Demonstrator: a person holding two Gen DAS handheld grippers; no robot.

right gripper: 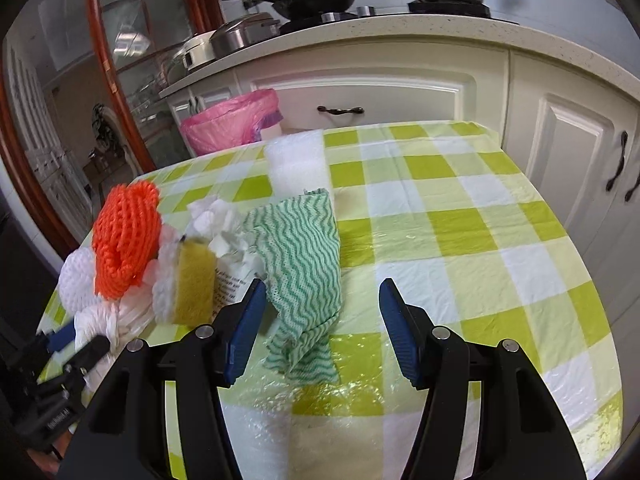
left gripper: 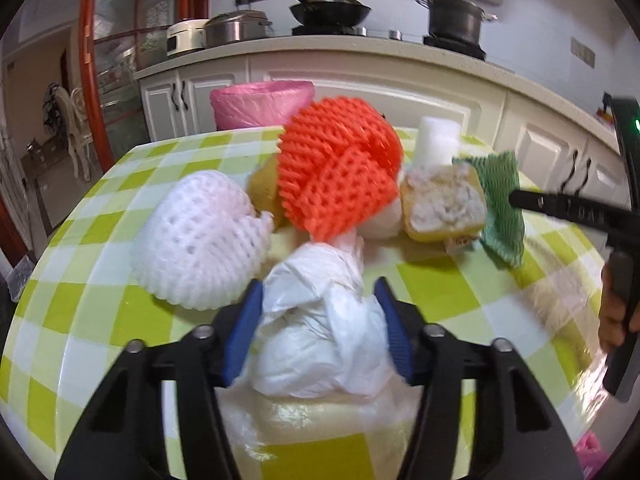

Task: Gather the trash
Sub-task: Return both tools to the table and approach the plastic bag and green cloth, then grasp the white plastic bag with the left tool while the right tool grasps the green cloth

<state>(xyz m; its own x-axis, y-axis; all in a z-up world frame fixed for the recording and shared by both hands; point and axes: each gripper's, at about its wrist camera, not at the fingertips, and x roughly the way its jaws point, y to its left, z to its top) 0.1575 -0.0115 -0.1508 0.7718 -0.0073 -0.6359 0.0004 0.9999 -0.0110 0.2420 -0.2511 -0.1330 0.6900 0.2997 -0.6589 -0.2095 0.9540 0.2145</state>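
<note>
Straddling the crumpled white bag (left gripper: 320, 320) on the worktop (left gripper: 460, 292), left tongs (left gripper: 320, 320) open; close low, squeeze firmly. Right tongs (right gripper: 320, 324) open over green cloth (right gripper: 304, 264).

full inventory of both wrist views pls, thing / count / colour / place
foam fruit net: 1, orange, top of the pile
foam fruit net: 1, white, left of the pile
plastic bag: 1, white, crumpled, between the left gripper's fingers
sponge: 1, yellow with whitish face, right of the orange net
cloth: 1, green-white wavy, right end of the pile
foam block: 1, white, behind the cloth
bin liner: 1, pink, beyond the table's far edge
tablecloth: 1, green-white check
wok, pot, cookers: on the counter behind
left gripper: open around the bag
right gripper: open over the cloth's near end
</note>
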